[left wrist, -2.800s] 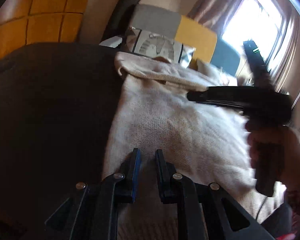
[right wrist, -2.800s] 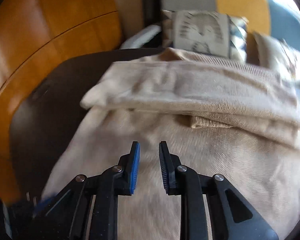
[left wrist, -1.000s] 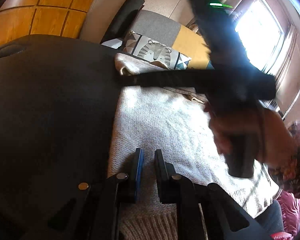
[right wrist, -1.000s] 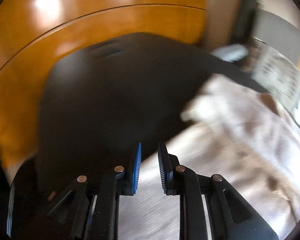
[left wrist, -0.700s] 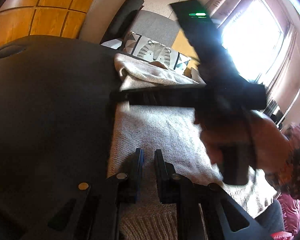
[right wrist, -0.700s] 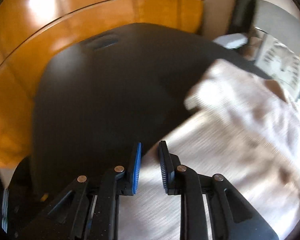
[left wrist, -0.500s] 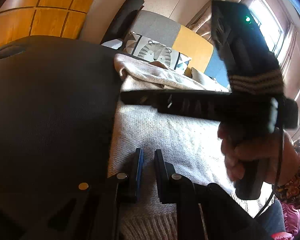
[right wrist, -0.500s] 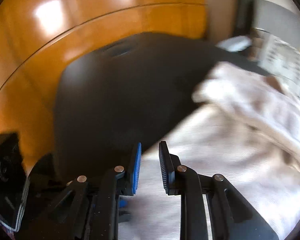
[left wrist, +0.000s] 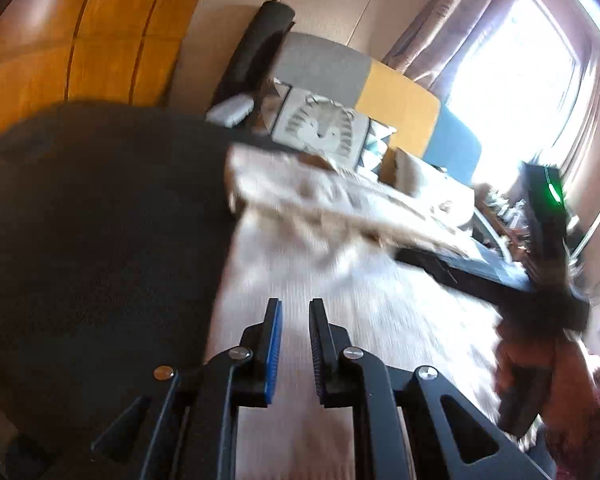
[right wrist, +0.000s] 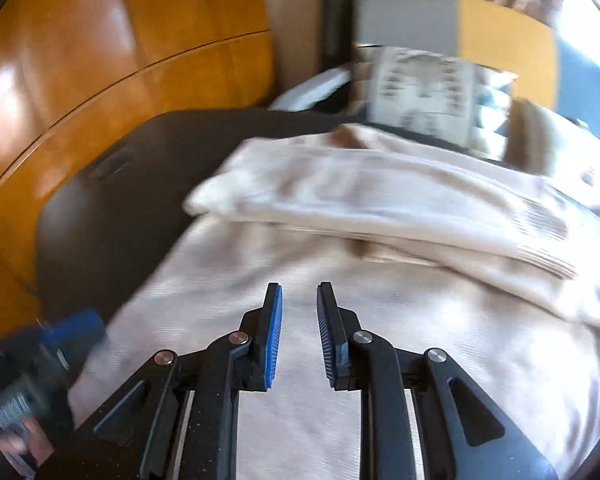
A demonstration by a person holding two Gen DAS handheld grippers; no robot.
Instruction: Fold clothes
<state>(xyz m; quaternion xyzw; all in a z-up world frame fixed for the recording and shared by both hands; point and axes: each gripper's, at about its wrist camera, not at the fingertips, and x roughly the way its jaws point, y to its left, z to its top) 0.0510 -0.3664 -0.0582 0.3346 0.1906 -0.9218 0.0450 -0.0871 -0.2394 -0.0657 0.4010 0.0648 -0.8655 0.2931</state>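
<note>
A beige knit sweater [left wrist: 340, 280] lies flat on a dark table [left wrist: 100, 220], with a folded sleeve [right wrist: 380, 200] across its far end. My left gripper [left wrist: 295, 308] hovers over the sweater's near left part, its jaws a narrow gap apart with nothing between them. My right gripper [right wrist: 299, 296] hangs over the middle of the sweater [right wrist: 380, 340], jaws likewise slightly apart and empty. In the left wrist view a hand [left wrist: 540, 368] holds the right tool at the sweater's right side. The picture is blurred by motion.
The dark table [right wrist: 112, 208] stretches bare to the left of the sweater. Orange wooden panels [right wrist: 100, 60] stand behind it. A printed cushion [left wrist: 320, 128] and a grey, yellow and blue seat back [left wrist: 396, 92] lie beyond the far edge, near a bright window [left wrist: 512, 80].
The right gripper swung from the sweater's left edge and the bare table back over its middle. The left gripper lifted away from the hem. Both stayed empty.
</note>
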